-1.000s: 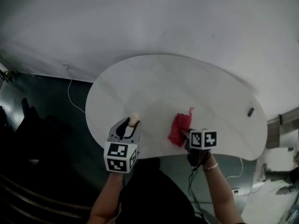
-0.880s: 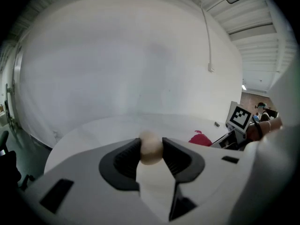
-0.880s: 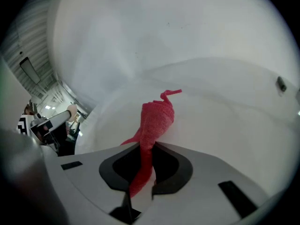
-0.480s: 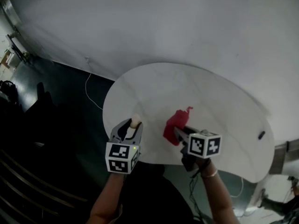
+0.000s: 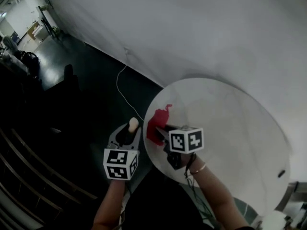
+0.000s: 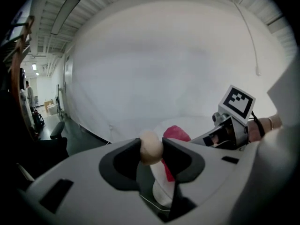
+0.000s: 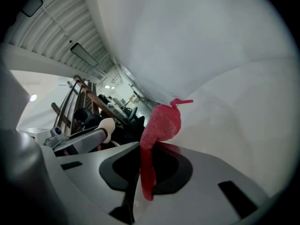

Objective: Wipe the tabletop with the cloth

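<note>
The red cloth [image 5: 155, 127] lies bunched on the white tabletop [image 5: 230, 123] right at its left rim. My right gripper [image 5: 161, 131] is shut on the cloth [image 7: 161, 124], and a strip of it hangs down between the jaws. My left gripper [image 5: 131, 129] hovers just off the table's left edge, over the dark floor, shut on a small cream ball-shaped thing [image 6: 151, 147]. From the left gripper view, the cloth [image 6: 176, 132] and the right gripper's marker cube [image 6: 237, 101] show close ahead to the right.
A small dark object [image 5: 281, 173] lies near the table's far right rim. A white cable [image 5: 123, 84] trails over the dark floor left of the table. Dark furniture [image 5: 29, 143] stands at the left, and a white backdrop [image 5: 192, 28] rises behind the table.
My right gripper has dragged the red cloth leftward from the table's front middle to its left rim. The left gripper kept its hold and now sits beyond the edge. The head view swung left.
</note>
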Demonstrator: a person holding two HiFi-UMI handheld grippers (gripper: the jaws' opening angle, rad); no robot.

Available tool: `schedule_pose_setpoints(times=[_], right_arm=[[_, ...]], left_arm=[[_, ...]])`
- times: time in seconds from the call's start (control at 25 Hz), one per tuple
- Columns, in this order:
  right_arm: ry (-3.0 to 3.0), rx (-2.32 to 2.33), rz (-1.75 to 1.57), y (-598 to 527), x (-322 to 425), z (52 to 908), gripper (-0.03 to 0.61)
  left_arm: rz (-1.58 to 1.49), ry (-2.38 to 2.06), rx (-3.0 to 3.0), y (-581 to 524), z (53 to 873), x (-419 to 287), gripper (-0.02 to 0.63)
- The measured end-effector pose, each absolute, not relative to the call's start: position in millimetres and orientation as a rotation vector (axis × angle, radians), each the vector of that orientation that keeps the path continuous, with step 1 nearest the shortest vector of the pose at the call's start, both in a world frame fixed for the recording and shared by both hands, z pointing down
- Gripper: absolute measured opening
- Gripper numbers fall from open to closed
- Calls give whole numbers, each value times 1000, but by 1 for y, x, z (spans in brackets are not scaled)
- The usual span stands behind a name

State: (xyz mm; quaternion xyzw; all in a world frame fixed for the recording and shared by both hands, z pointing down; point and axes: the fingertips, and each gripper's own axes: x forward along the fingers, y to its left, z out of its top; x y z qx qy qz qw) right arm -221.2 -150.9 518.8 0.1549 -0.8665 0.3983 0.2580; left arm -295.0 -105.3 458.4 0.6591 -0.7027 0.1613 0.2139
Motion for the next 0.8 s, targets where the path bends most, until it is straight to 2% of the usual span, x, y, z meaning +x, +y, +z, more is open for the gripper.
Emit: schedule_pose_setpoints(times=[0.2,0.36,0.56,0.8], right_arm=[[-2301,364,1096,-148,-276,542,51],[-2222,420,1074,-153,-282,567,51],[-2157,522,1038,-162,-250,575,51],[-2053,697,1089,-176,-168,578,51]], left_arm=[[431,-1968,1770,-104,472,-334,144],[429,-1940,1781,-110,479,-345,144],[424,-1884,1837,-121,482,-340,144],[434,-1779,1957,-140,482,-298,144]])
